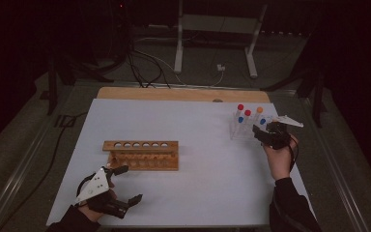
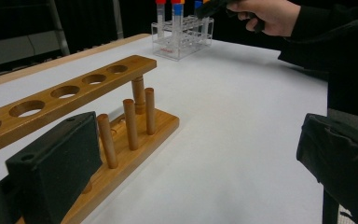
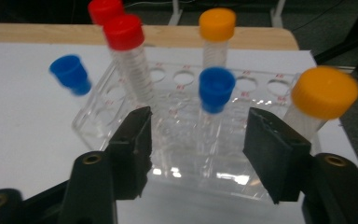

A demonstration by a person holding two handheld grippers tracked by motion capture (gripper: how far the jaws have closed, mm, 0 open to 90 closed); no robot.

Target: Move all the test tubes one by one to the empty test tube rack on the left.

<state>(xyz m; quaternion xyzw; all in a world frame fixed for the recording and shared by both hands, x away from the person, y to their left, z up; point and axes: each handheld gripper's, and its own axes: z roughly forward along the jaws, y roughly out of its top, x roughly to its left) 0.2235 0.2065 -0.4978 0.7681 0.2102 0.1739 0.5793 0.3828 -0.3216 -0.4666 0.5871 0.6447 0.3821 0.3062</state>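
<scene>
A clear plastic tube rack (image 1: 241,131) stands at the table's far right and holds several capped tubes with red, blue and orange caps. My right gripper (image 1: 260,134) is right at its near side. In the right gripper view, the open jaws of the right gripper (image 3: 198,116) straddle a blue-capped tube (image 3: 216,88) without touching it. A red-capped tube (image 3: 123,32) leans to its left and an orange-capped tube (image 3: 325,92) to its right. An empty wooden tube rack (image 1: 140,154) sits left of centre. My left gripper (image 1: 128,184) rests open just in front of it, holding nothing.
The white table sheet (image 1: 207,169) lies between the two racks. In the left gripper view the wooden rack (image 2: 74,91) is close beside the left jaw, with the clear rack (image 2: 182,44) and the other hand (image 2: 265,14) far off. A metal stand (image 1: 217,29) is behind the table.
</scene>
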